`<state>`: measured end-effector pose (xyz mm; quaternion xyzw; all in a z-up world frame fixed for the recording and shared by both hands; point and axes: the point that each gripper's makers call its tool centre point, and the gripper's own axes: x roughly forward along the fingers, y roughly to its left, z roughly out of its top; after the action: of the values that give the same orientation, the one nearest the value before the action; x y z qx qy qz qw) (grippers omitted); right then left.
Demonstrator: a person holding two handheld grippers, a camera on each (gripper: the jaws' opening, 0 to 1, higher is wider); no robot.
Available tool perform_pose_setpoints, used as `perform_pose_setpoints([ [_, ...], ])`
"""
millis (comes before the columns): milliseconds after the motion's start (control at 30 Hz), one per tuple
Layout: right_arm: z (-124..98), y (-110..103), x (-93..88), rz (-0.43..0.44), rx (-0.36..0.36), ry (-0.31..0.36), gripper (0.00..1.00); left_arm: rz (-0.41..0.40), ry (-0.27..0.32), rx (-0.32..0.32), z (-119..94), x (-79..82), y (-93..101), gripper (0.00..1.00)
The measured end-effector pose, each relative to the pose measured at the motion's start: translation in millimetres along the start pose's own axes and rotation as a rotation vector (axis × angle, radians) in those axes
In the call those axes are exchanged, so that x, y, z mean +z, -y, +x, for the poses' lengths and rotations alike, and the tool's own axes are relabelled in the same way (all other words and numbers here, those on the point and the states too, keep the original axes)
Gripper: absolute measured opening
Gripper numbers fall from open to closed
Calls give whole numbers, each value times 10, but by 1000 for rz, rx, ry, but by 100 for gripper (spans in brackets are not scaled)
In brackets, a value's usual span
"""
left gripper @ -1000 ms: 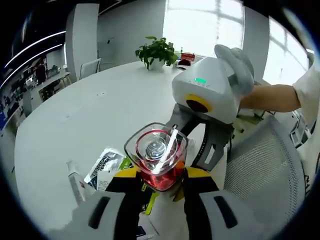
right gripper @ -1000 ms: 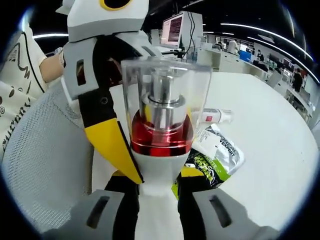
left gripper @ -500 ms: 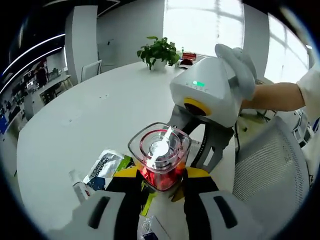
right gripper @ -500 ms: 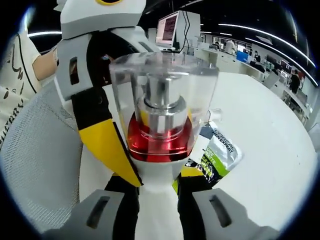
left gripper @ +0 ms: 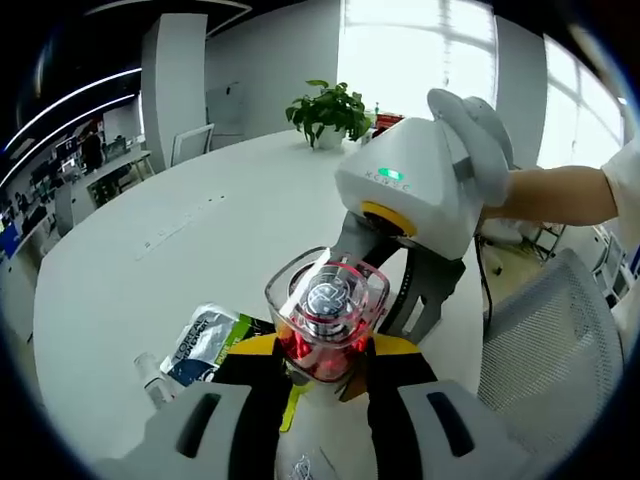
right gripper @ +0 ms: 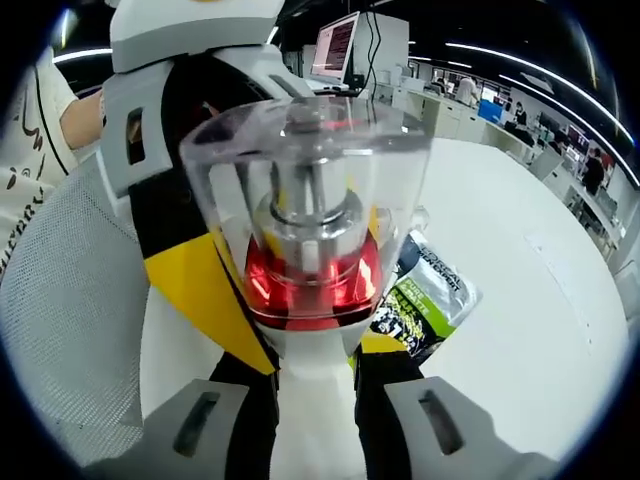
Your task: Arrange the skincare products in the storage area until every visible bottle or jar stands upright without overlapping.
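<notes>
A pump bottle with a white body, red collar and clear cap (left gripper: 328,310) is held in the air between both grippers. My left gripper (left gripper: 320,358) is shut on it, the cap facing this camera. The right gripper (left gripper: 388,292) reaches in from the right, a gloved hand on its white housing. In the right gripper view the same bottle (right gripper: 310,210) rises tilted from my right gripper (right gripper: 315,368), which is shut on the white body. One of the left gripper's yellow-tipped fingers (right gripper: 200,300) lies against the bottle's left side.
Silver and green sachets (left gripper: 205,338) (right gripper: 425,298) lie on the round white table (left gripper: 150,240), with a small white tube (left gripper: 152,372) beside them. A potted plant (left gripper: 335,108) stands at the far edge. A grey mesh chair (left gripper: 550,350) (right gripper: 70,330) is close by.
The bottle has tipped so its cap faces the cameras more. Both views have shifted slightly with the hands. Both grippers keep their hold.
</notes>
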<state>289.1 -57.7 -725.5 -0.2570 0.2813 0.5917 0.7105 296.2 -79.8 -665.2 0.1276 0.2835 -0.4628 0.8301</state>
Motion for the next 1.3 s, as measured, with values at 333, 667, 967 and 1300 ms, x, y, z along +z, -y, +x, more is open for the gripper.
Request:
perform_pose_setpoints([
  [333, -38, -59, -18, -56, 57, -2, 28, -46, 7, 30, 9, 17, 29, 26],
  [667, -88, -87, -62, -132, 124, -17, 28, -52, 34, 62, 11, 31, 108, 26],
  [967, -94, -98, -75, -169, 166, -29, 28, 30, 87, -11, 0, 52, 97, 27],
  [1300, -93, -81, -85, -89, 125, -36, 29, 47, 107, -38, 11, 63, 109, 27],
])
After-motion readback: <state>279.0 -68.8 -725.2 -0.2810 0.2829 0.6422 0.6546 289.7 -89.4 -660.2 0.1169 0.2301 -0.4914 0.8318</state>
